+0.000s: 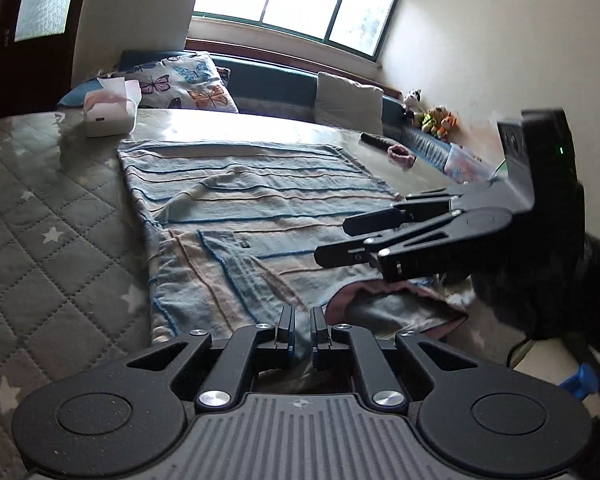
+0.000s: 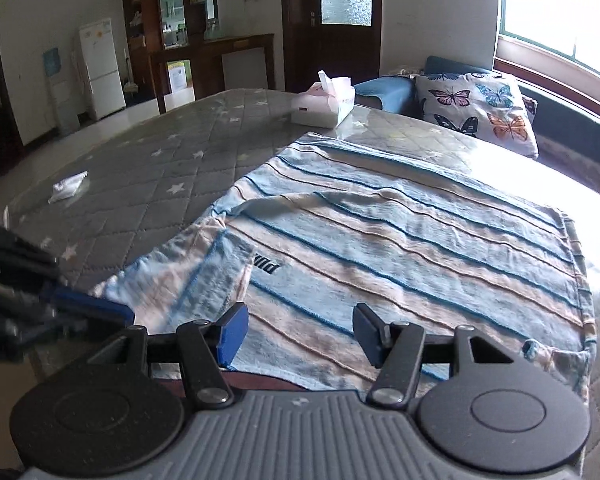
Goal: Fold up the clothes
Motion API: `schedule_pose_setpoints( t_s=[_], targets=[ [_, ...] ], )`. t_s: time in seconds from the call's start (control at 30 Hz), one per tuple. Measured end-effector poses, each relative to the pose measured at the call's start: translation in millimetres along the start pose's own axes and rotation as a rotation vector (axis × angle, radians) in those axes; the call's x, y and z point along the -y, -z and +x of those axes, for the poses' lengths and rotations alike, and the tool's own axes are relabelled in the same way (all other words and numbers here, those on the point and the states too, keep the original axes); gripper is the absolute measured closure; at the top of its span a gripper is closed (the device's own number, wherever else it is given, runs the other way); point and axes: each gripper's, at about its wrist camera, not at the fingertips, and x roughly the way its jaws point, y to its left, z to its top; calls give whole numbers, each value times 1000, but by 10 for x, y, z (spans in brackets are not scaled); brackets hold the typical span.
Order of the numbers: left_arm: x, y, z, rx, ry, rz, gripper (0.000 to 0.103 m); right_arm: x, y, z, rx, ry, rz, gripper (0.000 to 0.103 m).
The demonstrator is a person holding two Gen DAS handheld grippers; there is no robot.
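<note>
Tools angled downward over striped garment (image 2: pixel 380 232), which lies flat on quilted bench (image 2: pixel 148 184). Left tool (image 1: pixel 302 330) nearly shut at the garment's near hem; whether it pinches cloth, unclear. Right tool (image 2: pixel 298 334) half open, empty. Bench surface left of garment free.

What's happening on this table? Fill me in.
A person is folding a striped garment spread on a quilted table cover, with a handheld gripper in each hand. The left gripper is shut at the garment's near edge, though whether it pinches cloth is hard to tell. The right gripper hovers open over the garment, holding nothing. A tissue box sits further back.
</note>
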Motion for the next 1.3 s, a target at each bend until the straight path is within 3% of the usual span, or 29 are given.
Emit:
schedule_pose_setpoints(
  t_s=[0.13,0.33,0.53,0.7,0.83,1.1,1.3],
  targets=[
    [-94,10,-62,8,-55,-3,94,-63,-5,30,-11,-44,-7,51],
    [-298,107,70,-75,-205,1,95,-269,17,146,-52,-126,-43,58],
    [-379,110,-37,-57,-237,-12,93,-476,37,240,-82,-181,-79,60],
    [-364,-36,-48,-18,-245,-10,93,-520,15,201,-56,-170,-91,60],
    [-397,-228,133,2,-224,-43,93,-483,9,213,-63,-161,-81,60],
    [-539,-451,677,-24,-276,-34,91,-448,37,214,-73,-165,-76,60],
    [-558,-442,659,-10,-281,-19,90,-360,51,190,-70,-161,-61,60]
  ],
)
